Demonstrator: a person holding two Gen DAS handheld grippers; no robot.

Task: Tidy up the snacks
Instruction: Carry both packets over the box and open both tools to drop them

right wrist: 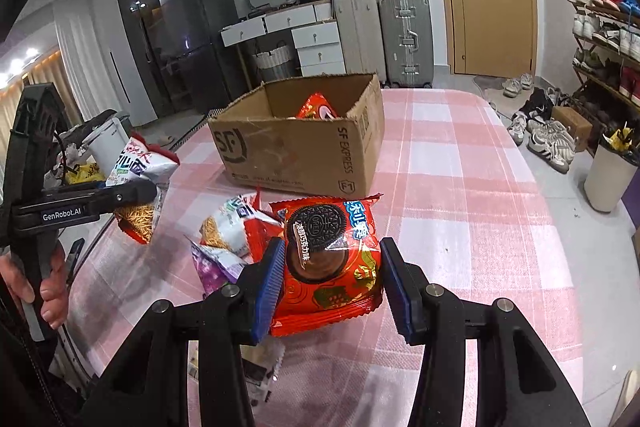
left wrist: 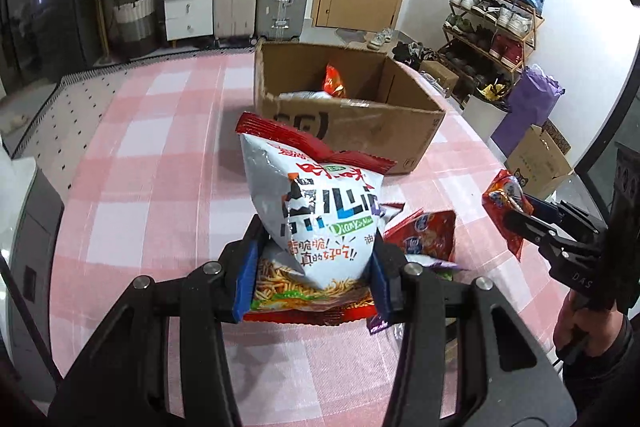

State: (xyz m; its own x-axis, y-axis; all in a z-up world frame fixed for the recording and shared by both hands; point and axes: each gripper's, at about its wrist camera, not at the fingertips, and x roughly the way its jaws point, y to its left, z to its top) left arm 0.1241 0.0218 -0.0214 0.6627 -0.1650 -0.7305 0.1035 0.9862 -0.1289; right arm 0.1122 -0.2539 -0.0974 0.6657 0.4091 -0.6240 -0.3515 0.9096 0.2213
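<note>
The left tool (left wrist: 316, 267) is clenched on a white-and-red crinkly noodle-snack bag (left wrist: 316, 211), held upright above the pink-checked tabletop (left wrist: 152, 155). The right tool (right wrist: 328, 275) grips a red foil Oreo packet (right wrist: 332, 259), its lower edge hidden between the blue pads (right wrist: 268, 279). Between them lies a small heap of loose snack packets (right wrist: 236, 231), partly covered and hard to read. An open brown cardboard box (right wrist: 304, 151) stands toward the far edge, an orange packet (right wrist: 316, 107) just showing inside.

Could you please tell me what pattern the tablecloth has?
The tablecloth is a pink-and-white check, showing best in the right wrist view.
</note>
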